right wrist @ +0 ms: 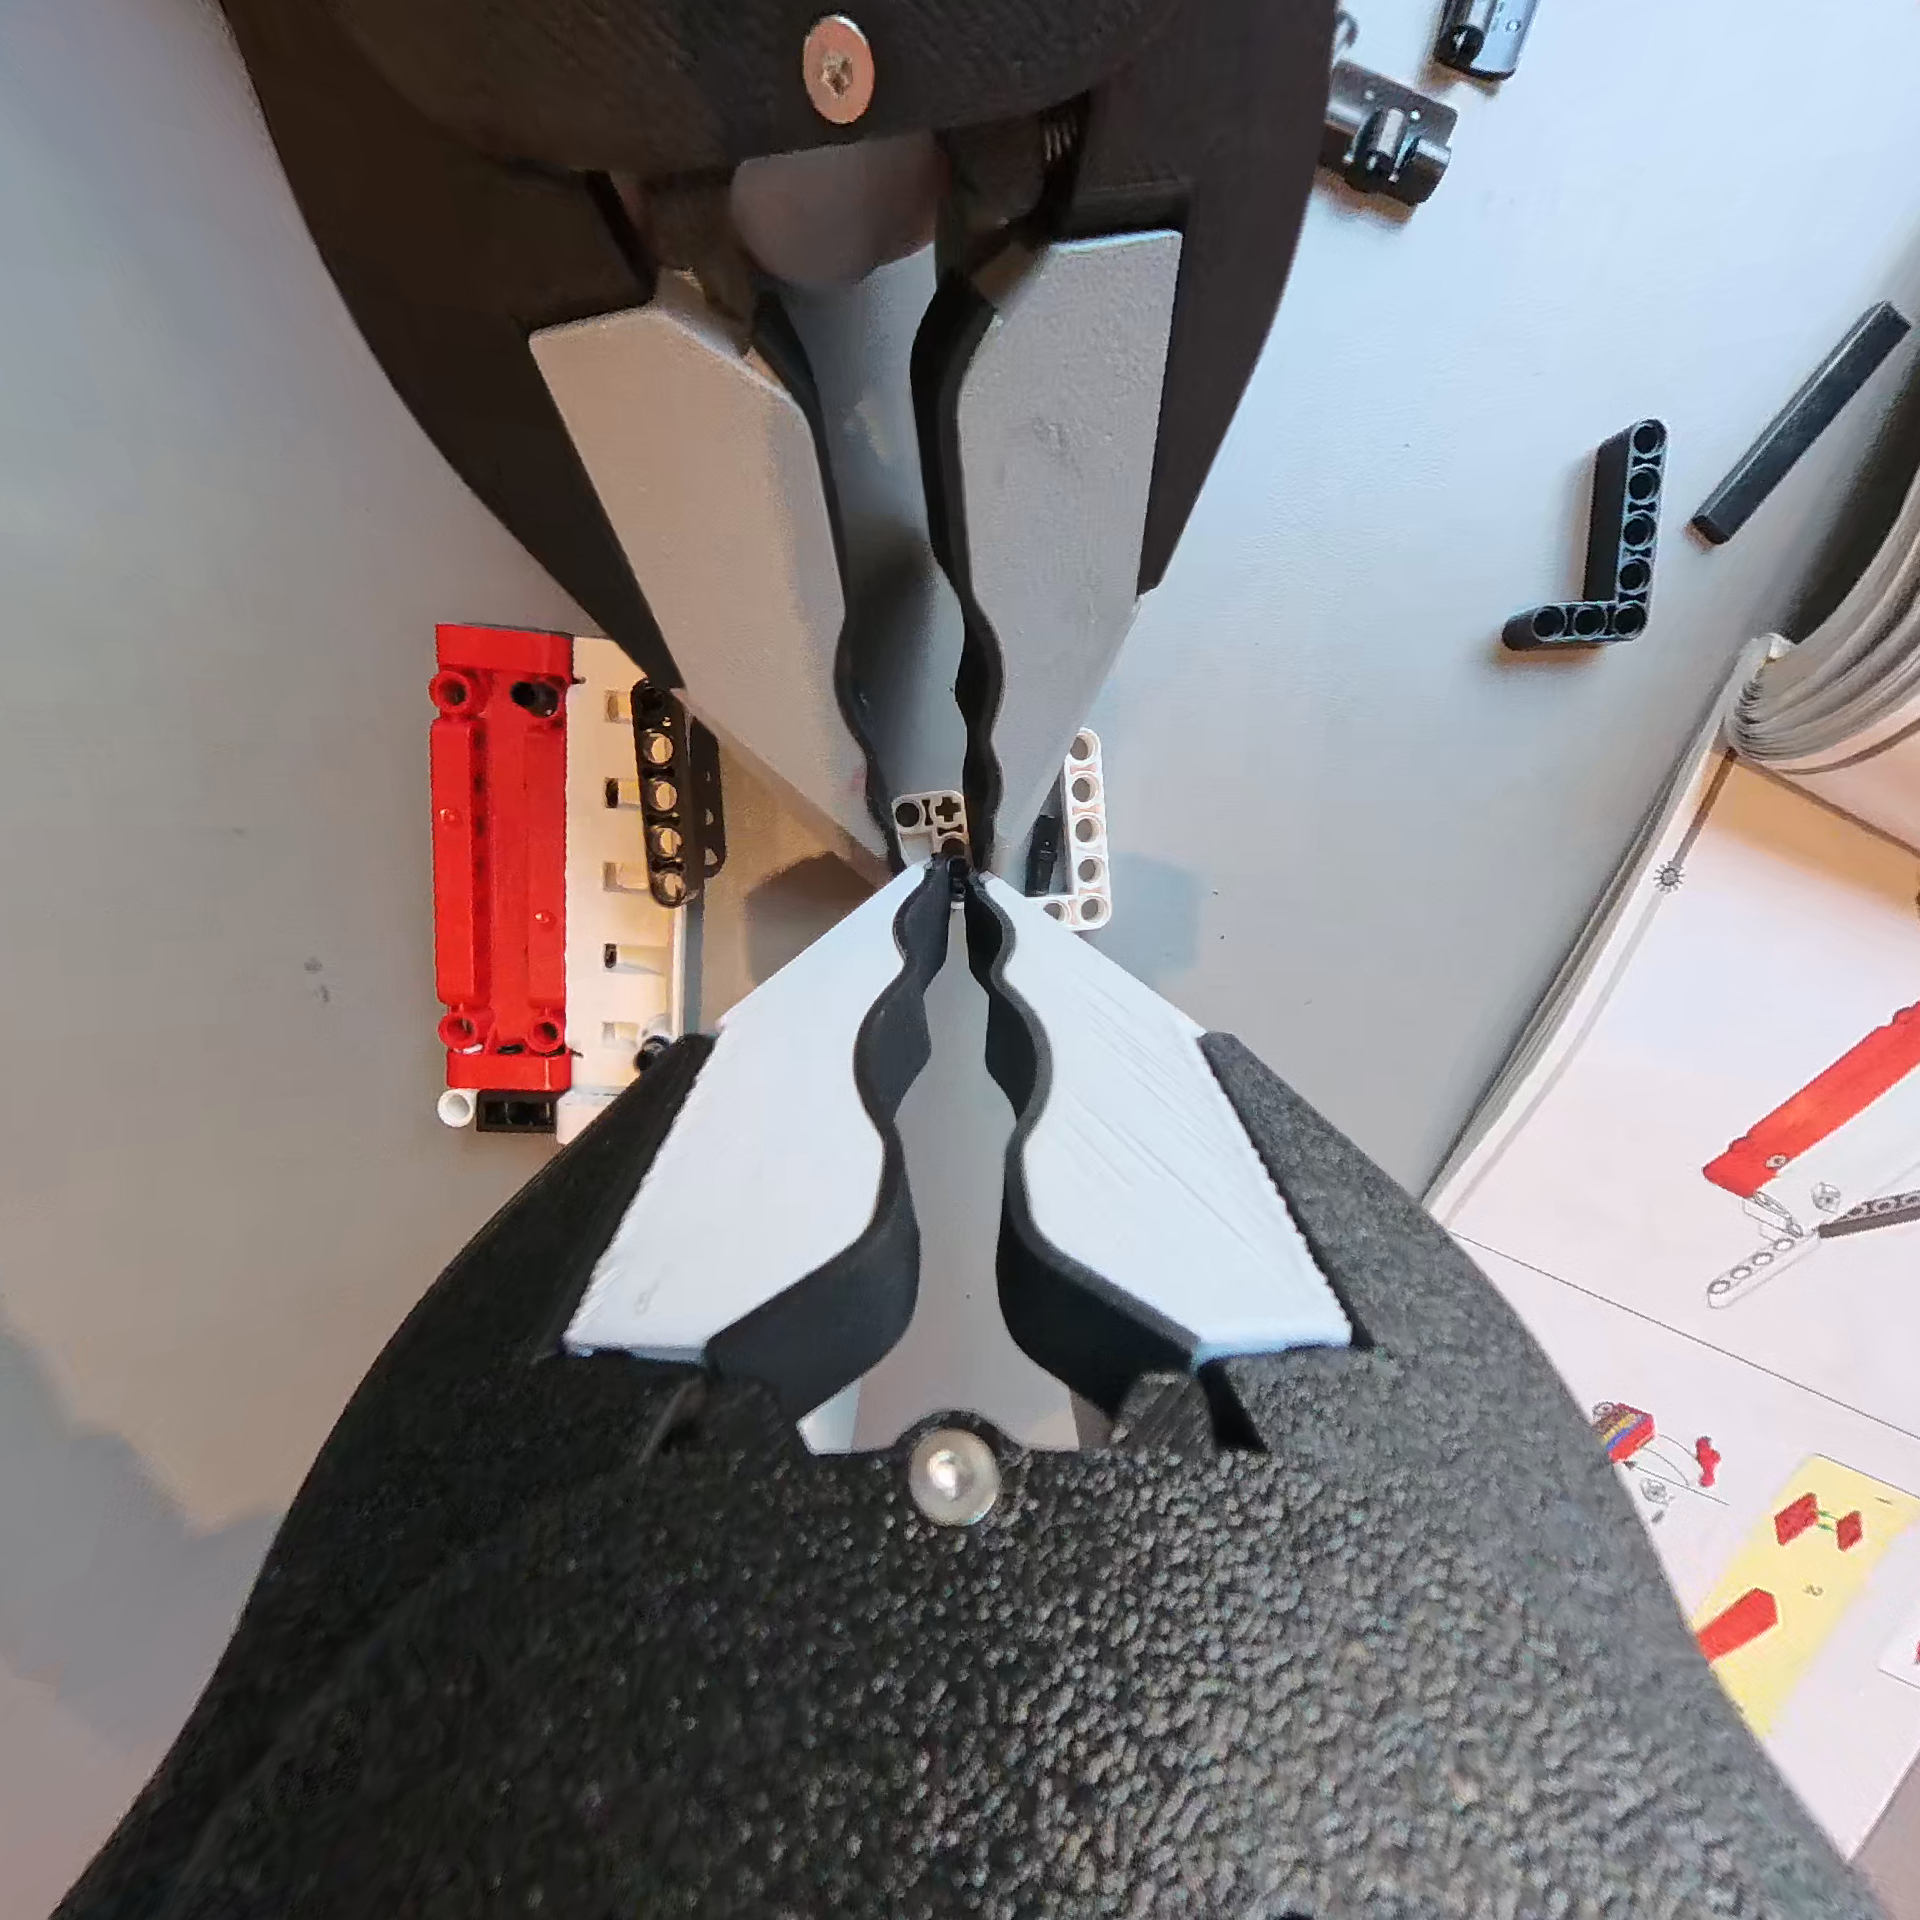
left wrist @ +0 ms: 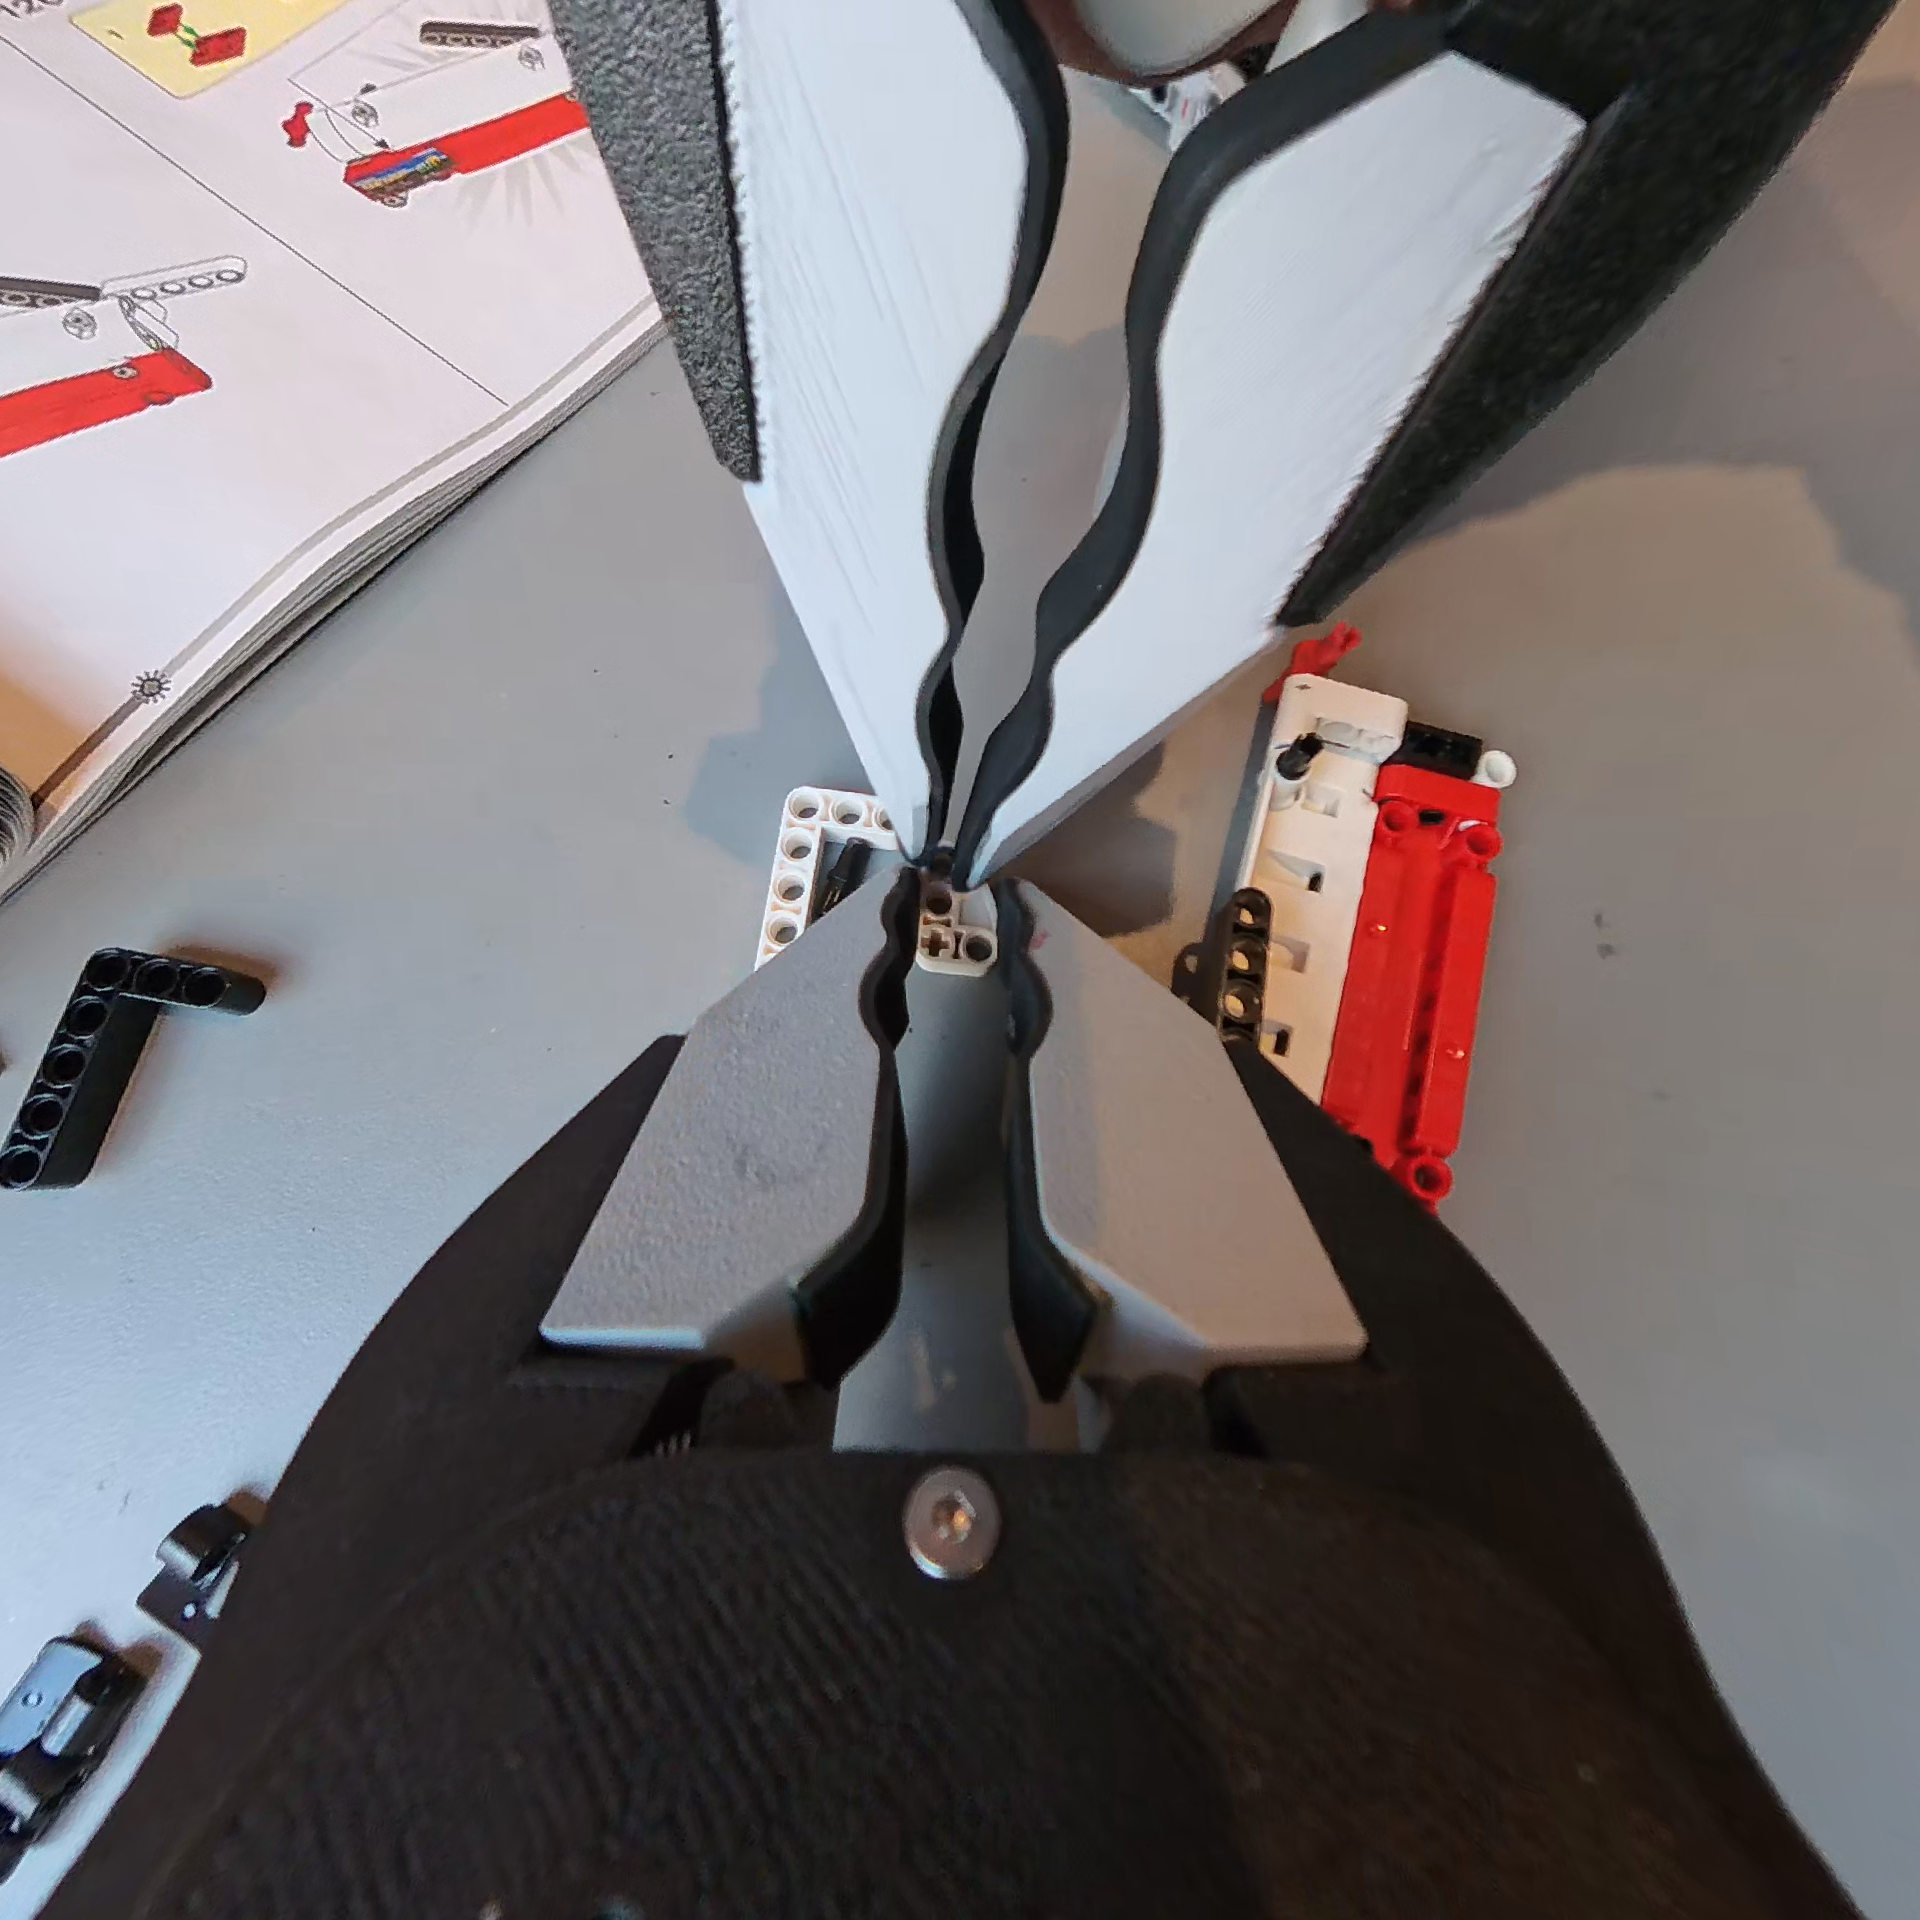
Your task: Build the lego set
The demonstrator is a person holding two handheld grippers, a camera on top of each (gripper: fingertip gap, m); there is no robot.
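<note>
My left gripper (left wrist: 954, 920), with grey fingers, is shut on a small white connector (left wrist: 954, 940) just above the grey table. My right gripper (right wrist: 954, 878), with white fingers, faces it tip to tip and is shut on a small black pin (right wrist: 952, 871) that touches the connector's end hole. In the right wrist view the white connector (right wrist: 930, 816) sits between the left gripper's grey fingers (right wrist: 1049, 623). In the left wrist view the right gripper's white fingers (left wrist: 883, 416) come in from the top.
A white angled beam (left wrist: 798, 878) with a black pin (left wrist: 847, 868) lies under the tips. A red and white assembly (left wrist: 1382, 935) lies to the right. A black L beam (left wrist: 94, 1049), black clips (left wrist: 62, 1704) and the open instruction booklet (left wrist: 260, 312) lie to the left. Only a small space, under 4 cm, lies between the two pairs of fingers.
</note>
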